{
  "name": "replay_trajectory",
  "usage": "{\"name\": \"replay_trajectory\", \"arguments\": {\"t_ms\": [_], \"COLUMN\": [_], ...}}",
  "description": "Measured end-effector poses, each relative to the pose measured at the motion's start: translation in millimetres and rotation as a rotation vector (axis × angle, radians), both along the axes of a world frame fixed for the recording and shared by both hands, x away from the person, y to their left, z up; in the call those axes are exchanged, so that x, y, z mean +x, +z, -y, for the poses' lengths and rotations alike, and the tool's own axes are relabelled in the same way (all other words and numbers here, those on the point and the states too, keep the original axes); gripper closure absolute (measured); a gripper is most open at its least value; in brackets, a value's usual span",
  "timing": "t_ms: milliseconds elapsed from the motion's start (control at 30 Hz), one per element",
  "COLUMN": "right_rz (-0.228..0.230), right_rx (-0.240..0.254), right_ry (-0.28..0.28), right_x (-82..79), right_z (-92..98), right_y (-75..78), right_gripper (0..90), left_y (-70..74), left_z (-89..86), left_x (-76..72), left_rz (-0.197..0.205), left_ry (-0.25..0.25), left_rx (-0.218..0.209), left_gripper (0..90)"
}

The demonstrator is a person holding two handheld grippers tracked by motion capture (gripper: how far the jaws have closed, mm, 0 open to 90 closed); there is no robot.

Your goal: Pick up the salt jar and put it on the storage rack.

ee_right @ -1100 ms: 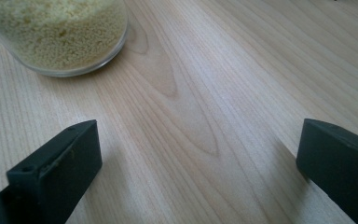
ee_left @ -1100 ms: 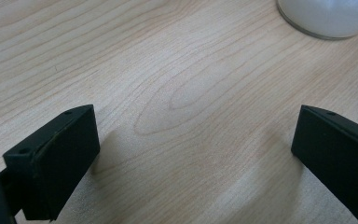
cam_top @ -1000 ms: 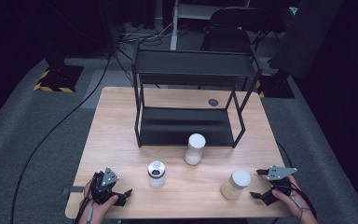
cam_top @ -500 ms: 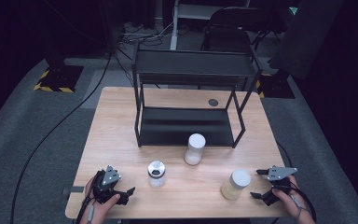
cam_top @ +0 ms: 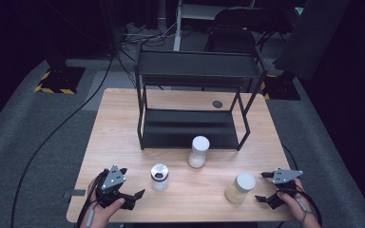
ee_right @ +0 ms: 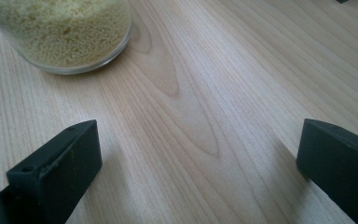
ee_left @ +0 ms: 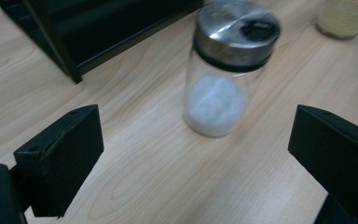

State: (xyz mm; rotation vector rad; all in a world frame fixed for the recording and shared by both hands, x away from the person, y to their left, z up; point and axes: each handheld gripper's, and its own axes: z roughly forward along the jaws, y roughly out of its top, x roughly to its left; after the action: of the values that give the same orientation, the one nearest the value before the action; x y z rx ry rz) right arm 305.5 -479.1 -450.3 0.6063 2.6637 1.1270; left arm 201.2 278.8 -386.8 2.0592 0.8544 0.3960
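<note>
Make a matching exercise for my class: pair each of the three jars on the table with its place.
Things:
1. metal-lidded shaker
2. tall white jar
3. jar of yellow grains

Places:
A. just in front of the black shelf rack
B. beside the right gripper
C. beside the left gripper

Pairs: 1-C, 2-A, 3-B

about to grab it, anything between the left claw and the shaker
Nothing visible. The left claw stands open, and only bare table lies between it and the shaker. The rack and two other jars stand off that path.
</note>
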Motion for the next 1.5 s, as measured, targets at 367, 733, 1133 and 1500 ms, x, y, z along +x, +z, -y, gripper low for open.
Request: {"name": "replay_trajectory", "arguments": {"t_ms": [367,733,1133,1500], "right_rz": [0.000,0.000,0.000,0.000], "right_rx": [0.000,0.000,0.000,0.001], "right_ry": [0.001,0.001,0.000,0.001], "right_x": [0.1,0.1,0.1,0.1], "right_z": [0.1,0.1,0.1,0.1], "right_y": [0.0,0.0,0.0,0.0], "right_gripper": [0.0,0.0,0.0,0.0], "left_y": [7.8,6.0,-0.5,-24.8], "left_z": [5.4,14.1,34.0,38.9], "left_x": [-1.4,14.6,38.9,53.6], "left_rz": [0.058,0.078,0.099,0.055], "left_ry": [-0.025,-0.064,-0.126,-0.130], "left_rx": [-0.051,-0.084,-0.098,-0.114], "left_gripper": [3.3,3.5,5.1,8.3]}}
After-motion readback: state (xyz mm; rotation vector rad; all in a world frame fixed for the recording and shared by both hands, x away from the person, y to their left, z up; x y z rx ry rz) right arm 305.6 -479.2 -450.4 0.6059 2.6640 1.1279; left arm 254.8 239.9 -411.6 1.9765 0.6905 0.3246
